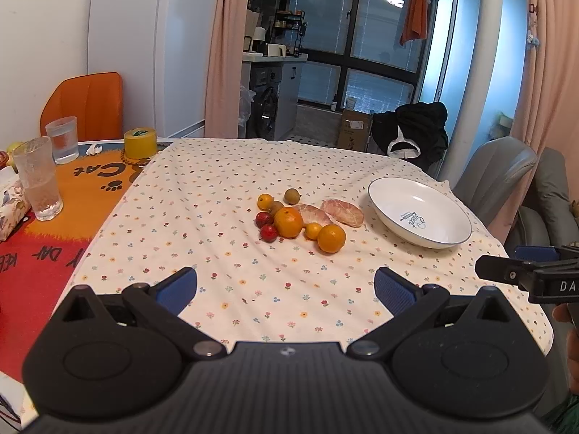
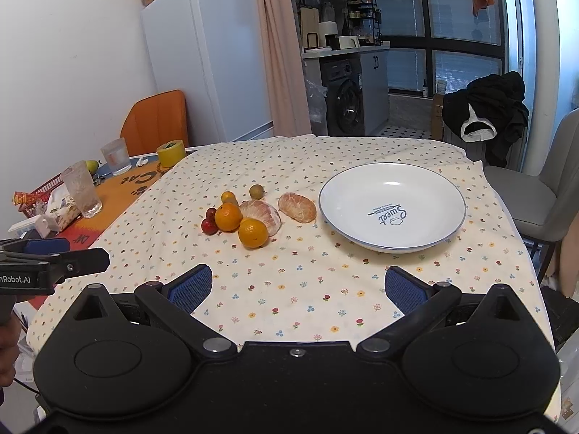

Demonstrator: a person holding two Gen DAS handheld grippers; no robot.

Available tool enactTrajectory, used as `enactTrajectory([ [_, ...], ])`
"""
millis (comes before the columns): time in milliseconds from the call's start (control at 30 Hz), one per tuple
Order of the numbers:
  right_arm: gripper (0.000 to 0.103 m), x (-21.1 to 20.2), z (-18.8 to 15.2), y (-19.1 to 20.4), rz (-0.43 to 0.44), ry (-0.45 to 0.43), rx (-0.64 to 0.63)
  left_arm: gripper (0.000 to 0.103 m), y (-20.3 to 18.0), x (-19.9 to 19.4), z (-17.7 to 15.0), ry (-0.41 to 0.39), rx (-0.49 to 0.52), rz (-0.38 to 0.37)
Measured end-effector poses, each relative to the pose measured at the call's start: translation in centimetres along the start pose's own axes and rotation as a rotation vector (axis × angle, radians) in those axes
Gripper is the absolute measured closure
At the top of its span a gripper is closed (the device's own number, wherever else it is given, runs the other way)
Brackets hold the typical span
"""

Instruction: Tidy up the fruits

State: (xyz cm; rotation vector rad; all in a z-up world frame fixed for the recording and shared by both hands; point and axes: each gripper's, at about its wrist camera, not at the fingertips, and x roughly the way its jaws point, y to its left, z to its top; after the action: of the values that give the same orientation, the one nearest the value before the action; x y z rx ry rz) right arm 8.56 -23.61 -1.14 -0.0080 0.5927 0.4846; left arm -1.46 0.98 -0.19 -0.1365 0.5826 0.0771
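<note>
- Floral tablecloth [image 2: 307, 289] is covering the near part of a table, with a kitchen, a white fridge [image 2: 210, 54] and dark windows lying behind it.
- Fruits are sitting in a loose cluster near the middle of the cloth: two oranges, the larger [image 1: 288, 221] touching a small yellow citrus [image 1: 313, 230], and the nearer one [image 1: 331, 238] just beside that.
- Two red fruits [image 1: 268, 233] are lying at the cluster's left edge, touching the larger orange.
- Two peeled pomelo segments [image 2: 297, 207] are resting on the bowl side of the pile, one just beside the white bowl [image 2: 427, 242].
- A small brownish fruit [image 2: 256, 191] is sitting slightly apart at the far side.
- That bowl, blue-rimmed and printed with "Sweet", is standing to the right of the fruits and is holding nothing.
- Left gripper [image 1: 286, 287] is hovering above the near cloth, its jaws spread wide and gripping nothing.
- Right gripper [image 2: 298, 289] is hovering likewise, jaws spread apart and clasping nothing, pointing between the fruits and the bowl.
- Two drinking glasses [image 1: 39, 177] and a yellow tape roll [image 1: 140, 143] are standing on the orange mat [image 1: 90, 188] at the left.
</note>
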Motion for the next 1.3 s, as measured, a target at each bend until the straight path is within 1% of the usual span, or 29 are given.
enactTrajectory([
  [633, 0.000, -0.3, 0.4, 0.2, 0.003, -0.011, -0.011, 0.000, -0.4, -0.9, 0.4, -0.028, 0.000, -0.002],
  [900, 0.000, 0.2, 0.5, 0.6, 0.002, -0.010, -0.018, 0.000, -0.2, -1.2, 0.9, -0.049, 0.002, -0.008],
  [1033, 0.000, 0.9, 0.7, 1.3, -0.002, -0.009, -0.051, 0.000, -0.3, -0.8, 1.3, -0.052, 0.010, -0.011],
  [1167, 0.000, 2.0, 0.8, 1.4, 0.006, 0.002, -0.052, 0.000, -0.3, -0.2, 1.8, -0.057, 0.009, -0.003],
  [1300, 0.000, 3.2, 1.0, 1.4, 0.019, 0.018, -0.054, 0.000, -0.1, 0.8, 2.1, -0.045, 0.005, -0.006],
])
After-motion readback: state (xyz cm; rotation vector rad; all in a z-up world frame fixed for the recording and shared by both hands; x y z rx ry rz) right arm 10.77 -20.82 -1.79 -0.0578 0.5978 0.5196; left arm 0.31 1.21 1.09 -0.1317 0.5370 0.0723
